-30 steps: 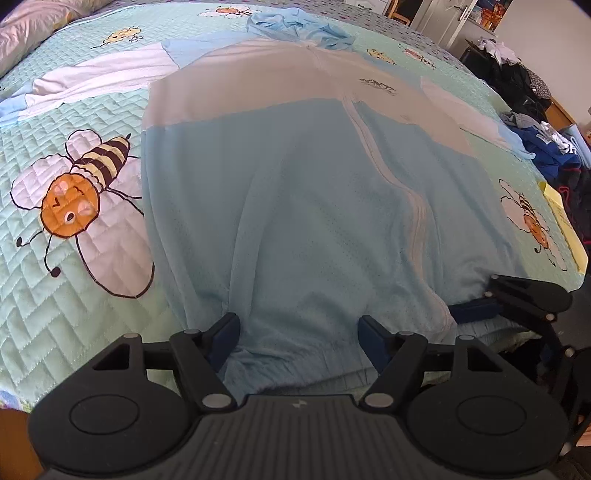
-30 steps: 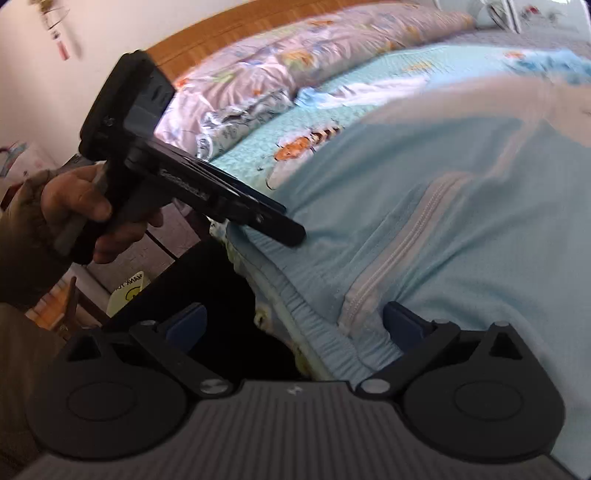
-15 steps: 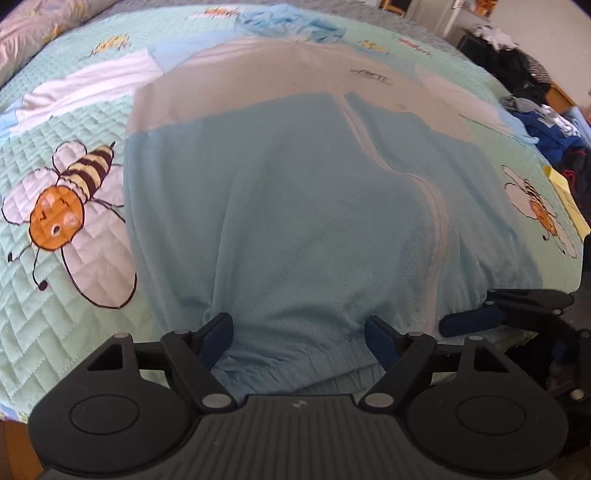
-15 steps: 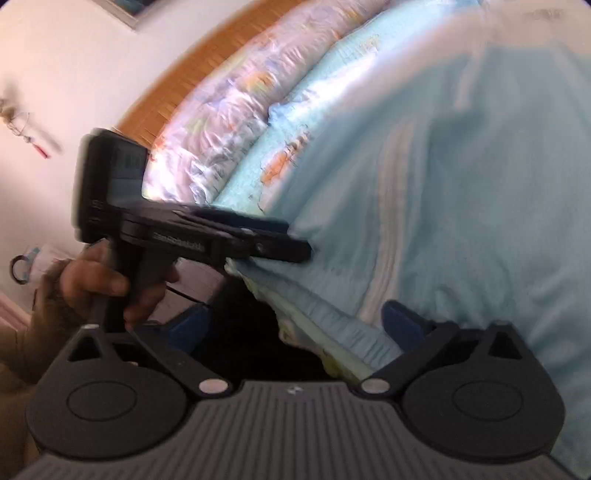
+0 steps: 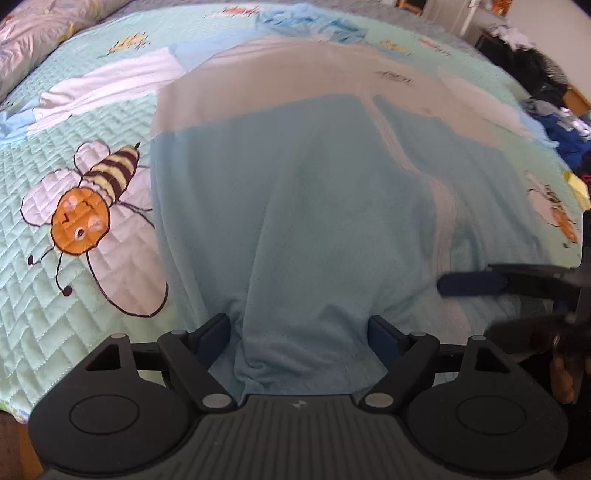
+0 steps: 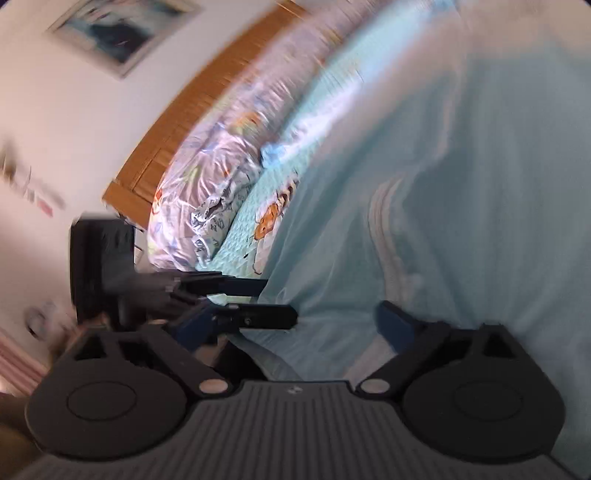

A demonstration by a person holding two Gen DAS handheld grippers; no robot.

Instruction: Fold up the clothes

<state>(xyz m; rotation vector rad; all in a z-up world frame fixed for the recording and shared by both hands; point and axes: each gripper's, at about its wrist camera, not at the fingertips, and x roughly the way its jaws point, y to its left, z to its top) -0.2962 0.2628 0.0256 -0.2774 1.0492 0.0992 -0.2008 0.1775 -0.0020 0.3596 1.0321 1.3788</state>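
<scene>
A light blue jacket (image 5: 325, 206) with a white top part and a front zipper lies flat on the bee-print quilt (image 5: 74, 295). My left gripper (image 5: 299, 336) is open at the near hem, with a bunched strip of that hem between its fingers. The right gripper (image 5: 465, 310) comes in from the right at the same hem, fingers stacked one above the other. In the right wrist view, which is blurred, the right gripper (image 6: 295, 328) has the jacket (image 6: 461, 229) edge between its jaws, which are closing without pressing on it. The left gripper (image 6: 266, 301) shows just beside it.
A crumpled light blue garment (image 5: 310, 18) lies past the jacket's collar. A pile of dark clothes (image 5: 546, 81) sits beyond the bed's right side. Pillows (image 6: 221, 155) rest against a wooden headboard (image 6: 192, 110) under a framed picture (image 6: 122, 29). A hand (image 5: 561, 376) holds the right gripper.
The right gripper rolled and moved in closer along the hem, so its view tilted. The left gripper stayed at the hem, jaws a little wider, with cloth bunched up between them.
</scene>
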